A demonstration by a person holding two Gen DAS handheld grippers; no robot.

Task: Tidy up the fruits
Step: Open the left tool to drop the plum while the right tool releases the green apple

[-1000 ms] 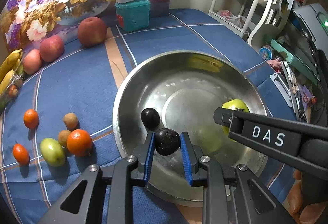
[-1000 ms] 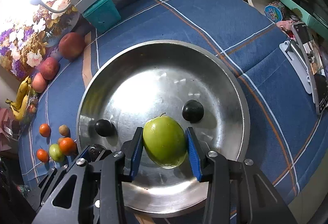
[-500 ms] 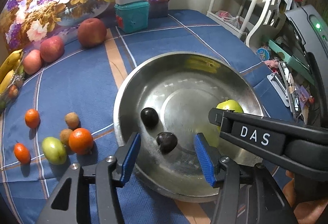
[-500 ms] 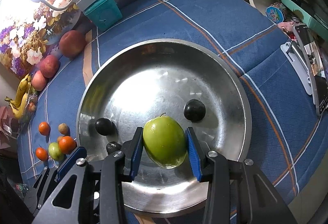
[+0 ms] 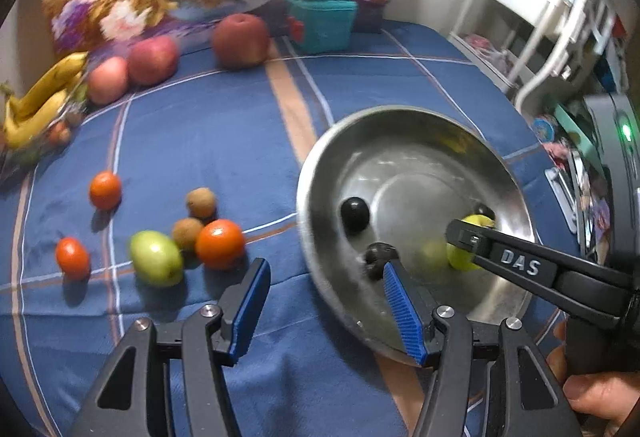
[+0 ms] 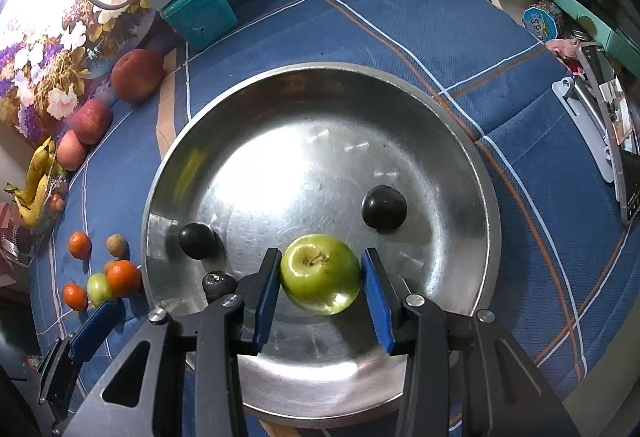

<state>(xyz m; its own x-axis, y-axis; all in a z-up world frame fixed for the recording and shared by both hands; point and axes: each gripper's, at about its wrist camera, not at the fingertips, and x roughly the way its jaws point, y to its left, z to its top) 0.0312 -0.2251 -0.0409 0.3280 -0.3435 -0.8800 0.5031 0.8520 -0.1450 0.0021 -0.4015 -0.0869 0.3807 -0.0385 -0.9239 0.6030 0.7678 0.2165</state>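
Note:
A steel bowl point(image 6: 472, 173) point(image 5: 320, 173) on the blue cloth holds three dark plums point(image 6: 384, 213) point(image 6: 198, 240) point(image 6: 218, 284) and a green apple point(image 6: 320, 279). My right gripper point(image 6: 320, 281) is open, its pads just apart from the apple, which rests on the bowl floor. My left gripper point(image 5: 326, 287) is open and empty over the bowl's left rim, with the wrinkled dark plum point(image 5: 378, 257) just past its right finger. To its left on the cloth lie an orange point(image 5: 220, 243), a green fruit point(image 5: 156, 263), two brown longans point(image 5: 187, 233) and small tangerines point(image 5: 105, 189).
Three apples point(image 5: 240, 40) and bananas point(image 5: 36, 101) lie at the back left by a flowered panel. A teal box point(image 5: 322, 21) with a lamp stands at the back. A white rack point(image 5: 540, 37) and clutter stand right of the table.
My left gripper opened, dropped the wrinkled plum into the bowl and pulled back to the left. My right gripper opened and the green apple now rests in the bowl.

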